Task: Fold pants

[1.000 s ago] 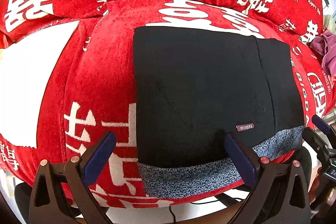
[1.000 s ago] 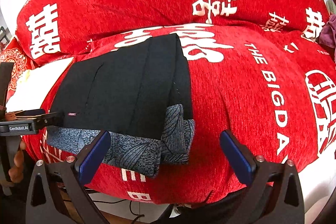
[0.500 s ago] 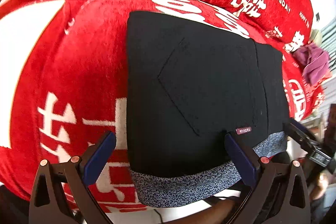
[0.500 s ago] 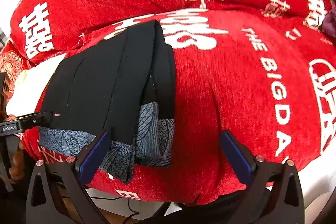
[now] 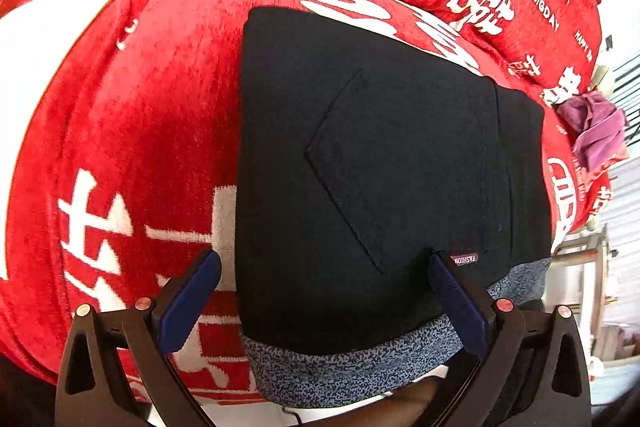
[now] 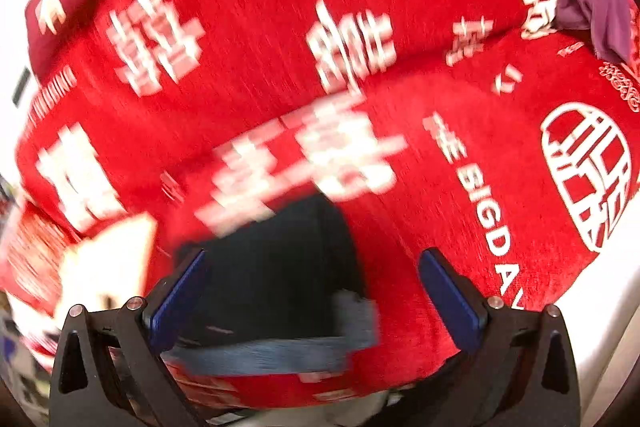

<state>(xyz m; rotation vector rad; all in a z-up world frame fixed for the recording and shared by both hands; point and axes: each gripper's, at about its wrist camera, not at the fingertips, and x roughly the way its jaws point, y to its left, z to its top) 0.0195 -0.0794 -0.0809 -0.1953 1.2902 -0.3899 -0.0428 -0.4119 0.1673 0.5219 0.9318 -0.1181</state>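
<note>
Black pants [image 5: 380,167], folded into a flat rectangle, lie on the red blanket [image 5: 132,147]; a back pocket and a small "FASHION" label face up, and grey patterned lining shows along the near edge. My left gripper [image 5: 324,299] hovers open over that near edge, holding nothing. In the blurred right wrist view the pants [image 6: 280,279] sit low and left of centre. My right gripper [image 6: 312,291] is open, its left finger over the pants' left part, its right finger over bare blanket. Neither gripper holds cloth.
The red blanket [image 6: 440,47] with white characters and "THE BIGDAY" lettering covers a bed or sofa. A purple garment [image 5: 596,127] lies bunched at the far right, also seen as a purple garment [image 6: 592,3] top right. A white patch [image 5: 36,75] lies to the left.
The right wrist view has swung fast and blurred; the pants have dropped lower and nearer its fingers. The left wrist view has shifted only slightly. Both grippers stay open.
</note>
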